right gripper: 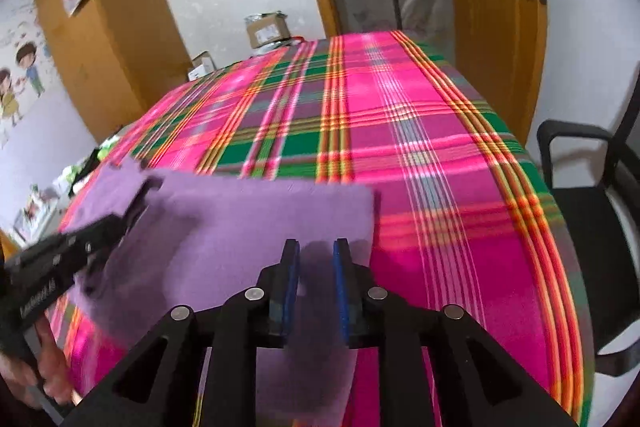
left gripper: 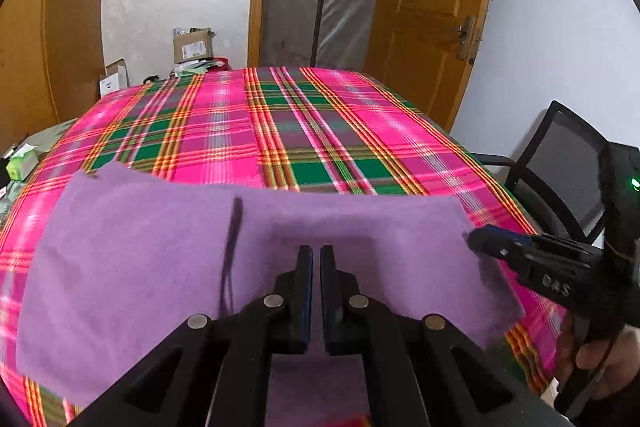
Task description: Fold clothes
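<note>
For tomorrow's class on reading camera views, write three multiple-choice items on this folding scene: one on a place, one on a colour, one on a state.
1. Where does the purple cloth lie?
A. On the plaid-covered table
B. On the black chair
C. On the floor

2. What colour dominates the table cover?
A. Blue
B. Pink
C. White

3. How do the fingers of the right gripper stand?
A. Pressed tight together
B. Apart, with a gap between the blue pads
C. Clamped on a cardboard box

Answers:
1 A: the cloth is spread over the plaid cover, near the table's close edge.
2 B: bright pink fills most of the checks, crossed by green, orange and white stripes.
3 B: the right wrist view shows clear space between the two pads, with purple cloth seen through it; the left gripper stands nearly closed by comparison.
</note>
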Demonstrator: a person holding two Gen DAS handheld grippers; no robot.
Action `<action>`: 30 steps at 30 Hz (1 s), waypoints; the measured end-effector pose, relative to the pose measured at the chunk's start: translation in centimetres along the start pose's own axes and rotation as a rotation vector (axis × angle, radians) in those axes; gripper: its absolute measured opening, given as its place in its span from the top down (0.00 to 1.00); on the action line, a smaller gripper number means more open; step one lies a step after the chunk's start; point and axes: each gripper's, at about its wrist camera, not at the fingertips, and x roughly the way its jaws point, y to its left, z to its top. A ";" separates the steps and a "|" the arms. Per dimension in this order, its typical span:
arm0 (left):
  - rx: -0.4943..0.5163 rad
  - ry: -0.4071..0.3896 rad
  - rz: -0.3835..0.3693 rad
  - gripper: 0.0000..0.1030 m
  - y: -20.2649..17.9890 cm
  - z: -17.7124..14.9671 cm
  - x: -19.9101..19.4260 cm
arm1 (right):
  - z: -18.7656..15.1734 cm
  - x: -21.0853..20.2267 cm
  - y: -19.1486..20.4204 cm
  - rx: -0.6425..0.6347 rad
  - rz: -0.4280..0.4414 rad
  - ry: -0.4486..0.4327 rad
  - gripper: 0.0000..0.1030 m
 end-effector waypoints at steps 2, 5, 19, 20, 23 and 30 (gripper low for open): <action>0.016 0.012 -0.002 0.97 -0.3 -1.1 -0.1 | -1.4 -1.1 1.0 -0.038 -0.005 -0.009 0.82; 0.008 0.063 -0.015 0.97 -0.3 -2.5 0.9 | -2.6 -1.1 1.5 -0.067 -0.018 0.007 0.82; -0.016 0.049 -0.035 0.97 0.1 -3.2 1.1 | -3.7 -0.2 2.2 -0.113 -0.059 -0.036 0.76; -0.018 0.049 -0.036 0.97 0.1 -3.2 1.2 | -3.7 -0.2 2.2 -0.111 -0.060 -0.037 0.76; -0.039 0.049 -0.055 0.97 0.6 -3.2 1.2 | -3.8 -0.1 2.4 -0.113 -0.064 -0.043 0.76; -0.044 0.047 -0.056 0.97 0.6 -3.2 1.2 | -4.0 -0.3 2.3 -0.117 -0.060 -0.052 0.76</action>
